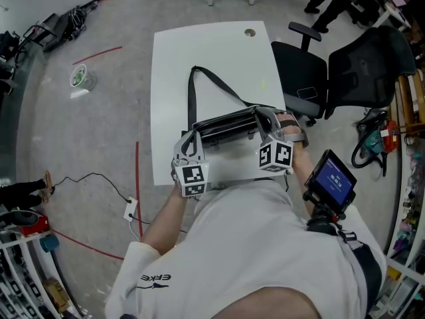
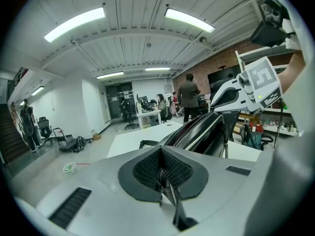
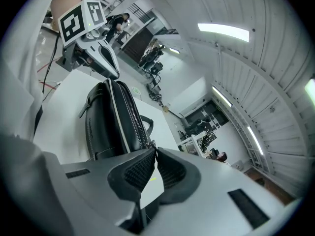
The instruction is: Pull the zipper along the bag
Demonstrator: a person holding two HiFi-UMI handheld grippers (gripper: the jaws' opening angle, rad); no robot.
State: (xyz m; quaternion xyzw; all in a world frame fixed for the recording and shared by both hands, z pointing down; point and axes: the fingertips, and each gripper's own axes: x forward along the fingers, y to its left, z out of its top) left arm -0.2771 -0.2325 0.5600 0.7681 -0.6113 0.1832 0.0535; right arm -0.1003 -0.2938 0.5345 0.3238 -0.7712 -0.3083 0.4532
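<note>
A black bag (image 1: 229, 128) with a long strap (image 1: 199, 85) lies near the front edge of the white table (image 1: 212, 52). My left gripper (image 1: 189, 145) is shut on the bag's left end; in the left gripper view its jaws (image 2: 162, 173) pinch a black tab of the bag (image 2: 202, 132). My right gripper (image 1: 269, 121) sits at the bag's right end. In the right gripper view it (image 3: 155, 154) is shut on the small metal zipper pull (image 3: 153, 145). The zipper (image 3: 125, 117) runs along the bag's top towards the left gripper (image 3: 113, 75).
A black office chair (image 1: 345, 72) stands close to the table's right side. On the floor at the left are a cable with a white socket (image 1: 131, 209), red tape lines and a green cup (image 1: 78, 77). A device with a blue screen (image 1: 335, 181) hangs by my right arm.
</note>
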